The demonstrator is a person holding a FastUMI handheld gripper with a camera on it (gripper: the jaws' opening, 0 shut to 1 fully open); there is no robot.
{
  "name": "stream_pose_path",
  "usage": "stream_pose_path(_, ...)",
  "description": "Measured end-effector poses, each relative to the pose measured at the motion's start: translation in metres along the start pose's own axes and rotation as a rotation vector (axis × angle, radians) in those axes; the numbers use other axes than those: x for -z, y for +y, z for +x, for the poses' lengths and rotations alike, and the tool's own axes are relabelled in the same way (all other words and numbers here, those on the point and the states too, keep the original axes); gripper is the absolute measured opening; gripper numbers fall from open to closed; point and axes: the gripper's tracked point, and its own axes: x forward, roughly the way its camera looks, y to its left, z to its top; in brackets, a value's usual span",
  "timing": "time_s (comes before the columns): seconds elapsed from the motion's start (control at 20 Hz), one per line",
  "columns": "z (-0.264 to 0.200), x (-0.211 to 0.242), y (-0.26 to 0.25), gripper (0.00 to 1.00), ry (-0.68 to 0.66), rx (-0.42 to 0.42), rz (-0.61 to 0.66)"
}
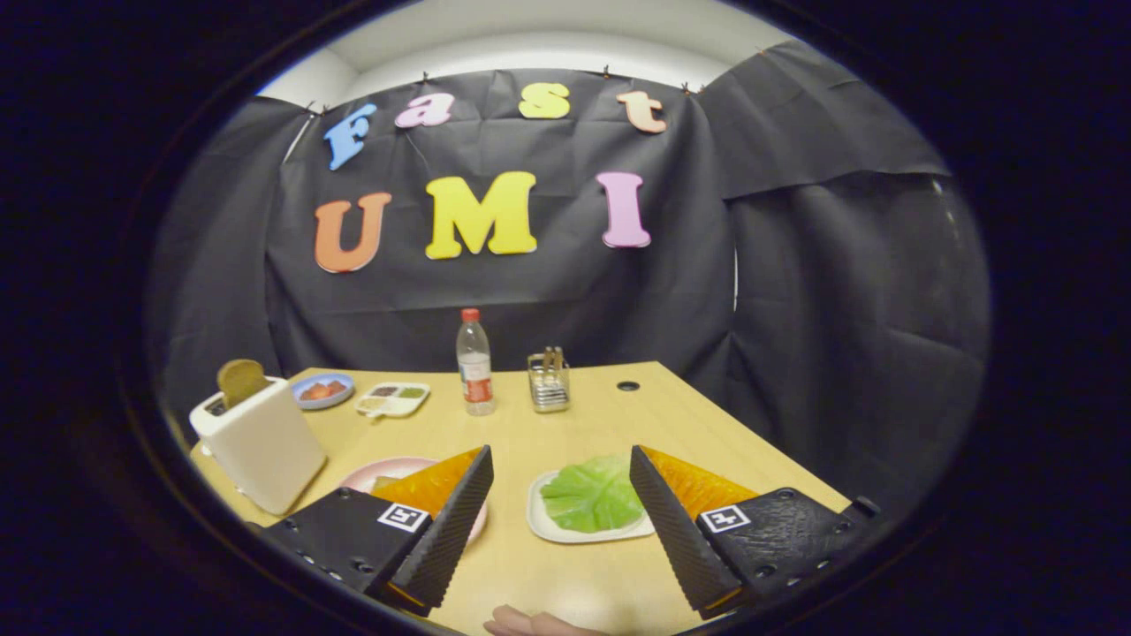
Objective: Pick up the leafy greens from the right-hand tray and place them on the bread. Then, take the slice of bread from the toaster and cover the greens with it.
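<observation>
Looking along the claw (558,495), we see its two fingers spread wide and gripping nothing, poised above the wooden table (530,424). Between the fingers, just ahead of the tips and nearer the right one at about one o'clock, the leafy greens (590,495) lie flat on a small white tray (541,521); the right finger overlaps the tray's far side in our view, though we cannot tell whether it touches. At ten o'clock from the claw, largely behind the left finger, a pink plate (389,471) carries what we take to be the bread (385,483), of which only a small edge is visible. Farther out at ten o'clock stands the white toaster (261,442) with a slice of bread (240,380) upright in its slot. Beyond the fingers, toward twelve o'clock, we note a water bottle (475,362), a wire holder (549,382), a divided dish (393,399) and a blue plate (322,389). We judge the task barely begun: the greens remain on their tray, and the toaster slice is untouched. Grasping the greens, placing them on the bread, and covering them all remain.
</observation>
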Motion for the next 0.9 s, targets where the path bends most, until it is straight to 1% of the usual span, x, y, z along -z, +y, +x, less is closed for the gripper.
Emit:
stream_pose_path(0.05,0.018,0.009,-0.013,0.96,0.029,0.033,-0.009)
stream_pose_path(0.1,0.036,0.019,-0.022,0.96,0.053,0.043,-0.011)
stream_pose_path(0.15,0.052,0.030,-0.028,0.96,0.089,0.046,0.000)
stream_pose_path(0.3,0.086,0.051,-0.028,0.96,0.162,0.014,0.015)
stream_pose_path(0.45,0.118,0.060,-0.035,0.96,0.211,0.034,-0.030)
stream_pose_path(0.65,0.142,0.073,-0.045,0.96,0.287,0.065,-0.119)
stream_pose_path(0.7,0.146,0.077,-0.050,0.95,0.315,0.085,-0.135)
stream_pose_path(0.8,0.150,0.089,-0.050,0.94,0.372,0.069,-0.114)
stream_pose_path(0.9,0.154,0.091,-0.044,0.88,0.376,0.039,-0.067)
